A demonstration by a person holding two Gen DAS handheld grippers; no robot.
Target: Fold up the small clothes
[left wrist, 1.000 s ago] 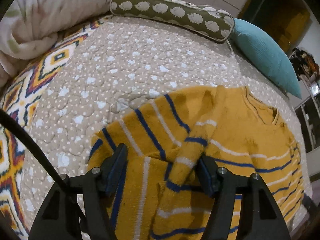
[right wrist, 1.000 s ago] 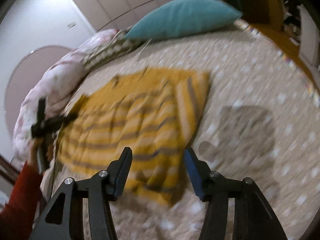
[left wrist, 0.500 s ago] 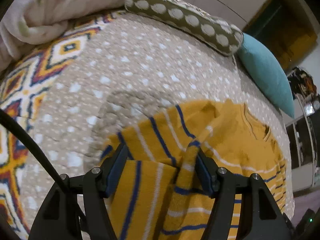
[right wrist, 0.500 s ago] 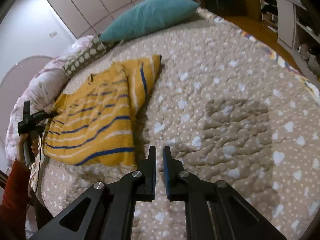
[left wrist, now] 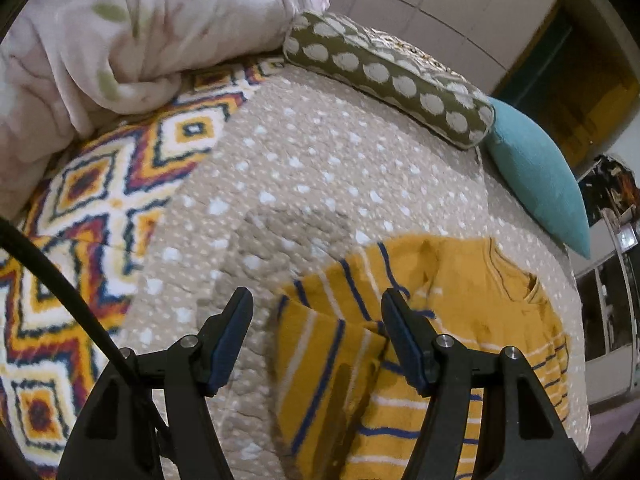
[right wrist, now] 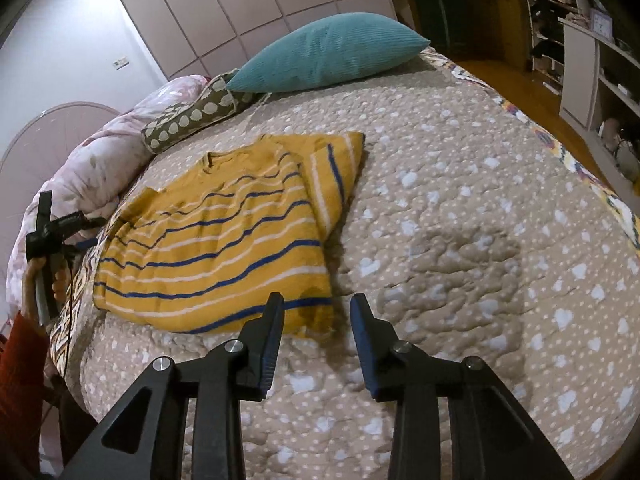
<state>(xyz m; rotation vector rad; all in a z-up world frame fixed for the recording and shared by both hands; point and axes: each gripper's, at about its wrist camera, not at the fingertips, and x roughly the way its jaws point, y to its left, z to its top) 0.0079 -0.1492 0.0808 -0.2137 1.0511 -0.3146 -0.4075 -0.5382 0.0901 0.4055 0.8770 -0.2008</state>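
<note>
Yellow striped sweater (right wrist: 224, 240) laid on quilted bedspread (right wrist: 460, 200), lower hem cut off in left view, left gripper (left wrist: 316, 300) spread apart, nothing clasped, right gripper (right wrist: 317, 304) jaws opening, nothing between them.

quilted bed (right wrist: 460, 208), panelled wardrobe wall (right wrist: 240, 4)

No readable text, label or number anywhere.

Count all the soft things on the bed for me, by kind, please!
Sweaters: 1, the yellow striped sweater
Pillows: 2, the teal pillow and the spotted olive bolster
Blankets: 1, the bunched pink floral comforter
Total: 4
</note>
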